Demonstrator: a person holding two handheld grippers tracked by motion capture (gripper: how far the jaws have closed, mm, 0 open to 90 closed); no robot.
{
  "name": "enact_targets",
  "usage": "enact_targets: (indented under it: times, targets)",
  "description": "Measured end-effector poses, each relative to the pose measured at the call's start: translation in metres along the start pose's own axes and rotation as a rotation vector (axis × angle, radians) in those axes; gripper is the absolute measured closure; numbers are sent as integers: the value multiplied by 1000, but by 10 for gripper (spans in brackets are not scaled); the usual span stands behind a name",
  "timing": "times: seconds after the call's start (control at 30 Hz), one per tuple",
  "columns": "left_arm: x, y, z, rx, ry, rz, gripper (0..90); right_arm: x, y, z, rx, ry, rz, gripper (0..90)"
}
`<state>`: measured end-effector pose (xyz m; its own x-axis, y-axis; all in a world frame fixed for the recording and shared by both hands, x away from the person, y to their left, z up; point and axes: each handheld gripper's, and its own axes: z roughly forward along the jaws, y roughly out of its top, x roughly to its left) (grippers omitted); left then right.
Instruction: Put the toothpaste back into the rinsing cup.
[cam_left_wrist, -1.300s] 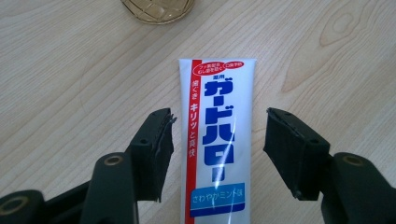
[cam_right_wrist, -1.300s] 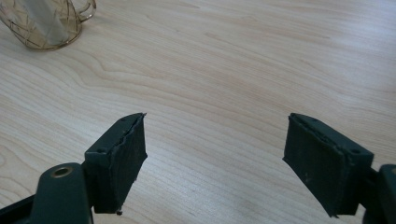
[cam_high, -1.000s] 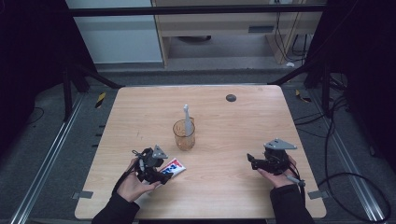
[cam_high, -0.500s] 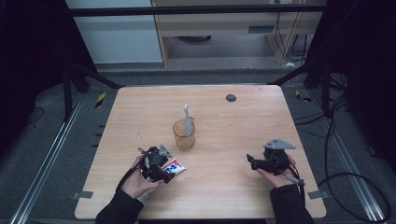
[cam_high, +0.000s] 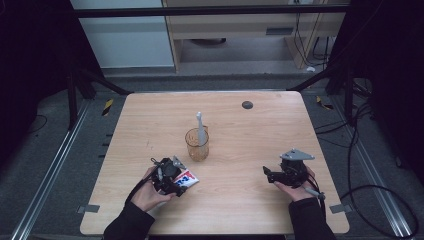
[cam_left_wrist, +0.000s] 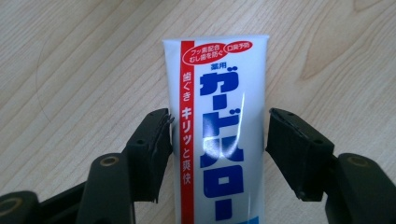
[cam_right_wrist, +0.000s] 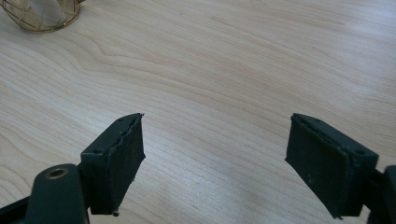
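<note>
A white toothpaste tube (cam_left_wrist: 219, 116) with blue and red print lies flat on the wooden table (cam_high: 240, 130), near its front left. My left gripper (cam_left_wrist: 219, 135) has a jaw pressed against each long edge of it, so it is shut on the tube (cam_high: 188, 178); in the high view this gripper (cam_high: 178, 182) points right. My right gripper (cam_high: 266, 173) rests low at the front right, pointing left. Seen in its own view, the right gripper (cam_right_wrist: 215, 154) is open over bare wood, nothing between its jaws.
An amber see-through cup (cam_high: 196, 145) stands mid-table with a grey toothbrush-like stick (cam_high: 200, 125) upright in it. Its base shows at the right gripper view's top left (cam_right_wrist: 42, 14). A small black disc (cam_high: 247, 104) lies near the far edge.
My left gripper has shifted slightly right onto the tube. The right gripper has barely moved.
</note>
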<state>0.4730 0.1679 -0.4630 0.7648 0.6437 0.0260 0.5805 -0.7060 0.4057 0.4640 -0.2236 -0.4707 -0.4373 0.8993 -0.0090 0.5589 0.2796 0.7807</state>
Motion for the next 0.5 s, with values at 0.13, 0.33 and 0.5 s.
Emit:
enact_targets:
  times: [0.13,0.33,0.5]
  targets:
    - [1,2,4,7,-10,-1,393,1,0,1,3,4,1,191]
    - [3,5,8,32,-25,0,384,0,0,0,4,4,2,190]
    - [6,6,11,44,-44,-4,386,1,0,1,6,7,5,189]
